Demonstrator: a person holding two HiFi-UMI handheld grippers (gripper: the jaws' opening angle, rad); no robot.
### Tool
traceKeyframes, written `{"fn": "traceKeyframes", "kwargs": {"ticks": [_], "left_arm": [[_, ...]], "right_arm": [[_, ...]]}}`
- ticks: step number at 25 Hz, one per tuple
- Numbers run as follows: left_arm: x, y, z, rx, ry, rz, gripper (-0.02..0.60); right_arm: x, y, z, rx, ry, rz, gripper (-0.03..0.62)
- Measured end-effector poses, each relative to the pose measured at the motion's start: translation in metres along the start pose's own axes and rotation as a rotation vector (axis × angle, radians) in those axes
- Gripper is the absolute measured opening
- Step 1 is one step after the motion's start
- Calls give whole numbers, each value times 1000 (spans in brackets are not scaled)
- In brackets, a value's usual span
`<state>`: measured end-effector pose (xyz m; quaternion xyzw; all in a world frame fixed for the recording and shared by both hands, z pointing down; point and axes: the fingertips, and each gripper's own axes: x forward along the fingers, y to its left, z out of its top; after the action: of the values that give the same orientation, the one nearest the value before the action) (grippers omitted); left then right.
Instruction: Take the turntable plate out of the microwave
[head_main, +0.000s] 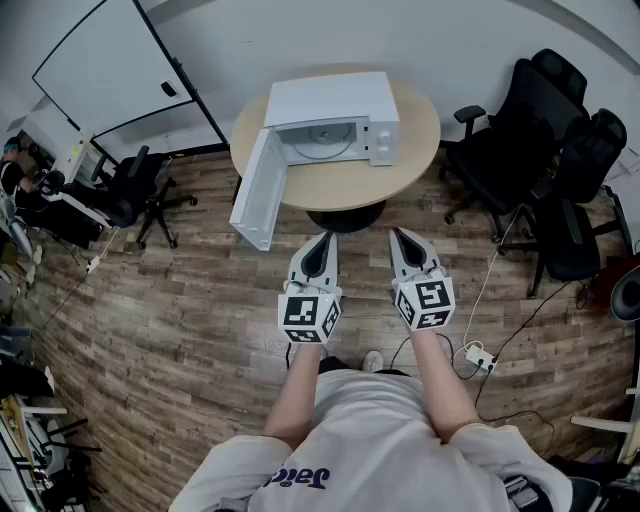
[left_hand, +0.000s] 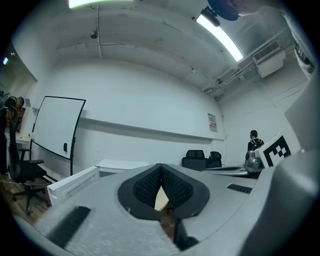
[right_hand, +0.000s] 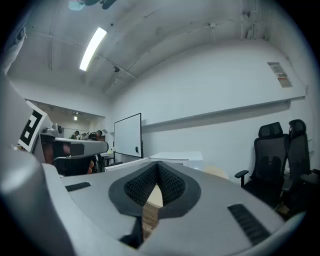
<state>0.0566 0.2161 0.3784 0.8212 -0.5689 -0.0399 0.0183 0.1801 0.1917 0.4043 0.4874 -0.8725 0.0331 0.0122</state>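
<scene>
A white microwave (head_main: 335, 115) stands on a round wooden table (head_main: 415, 150), its door (head_main: 255, 190) swung wide open to the left. Inside the cavity lies the pale glass turntable plate (head_main: 322, 143). My left gripper (head_main: 323, 238) and right gripper (head_main: 398, 234) are held side by side, level, in front of the table and short of it. Both are shut with nothing between the jaws. In the left gripper view the left gripper (left_hand: 161, 166) points toward the microwave (left_hand: 112, 166); the right gripper (right_hand: 158, 165) likewise faces the microwave (right_hand: 175, 157).
Black office chairs (head_main: 555, 160) stand right of the table, another chair (head_main: 140, 190) to the left. A whiteboard (head_main: 115, 65) leans at the back left. Cables and a power strip (head_main: 480, 355) lie on the wood floor at my right.
</scene>
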Motion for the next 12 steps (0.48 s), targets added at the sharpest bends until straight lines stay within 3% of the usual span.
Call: {"fn": "traceKeyframes", "kwargs": {"ticks": [12], "left_arm": [[-2,-2,-17,-7,38,16,14]], "right_arm": [[8,3,-14,55,13,35,15]]}}
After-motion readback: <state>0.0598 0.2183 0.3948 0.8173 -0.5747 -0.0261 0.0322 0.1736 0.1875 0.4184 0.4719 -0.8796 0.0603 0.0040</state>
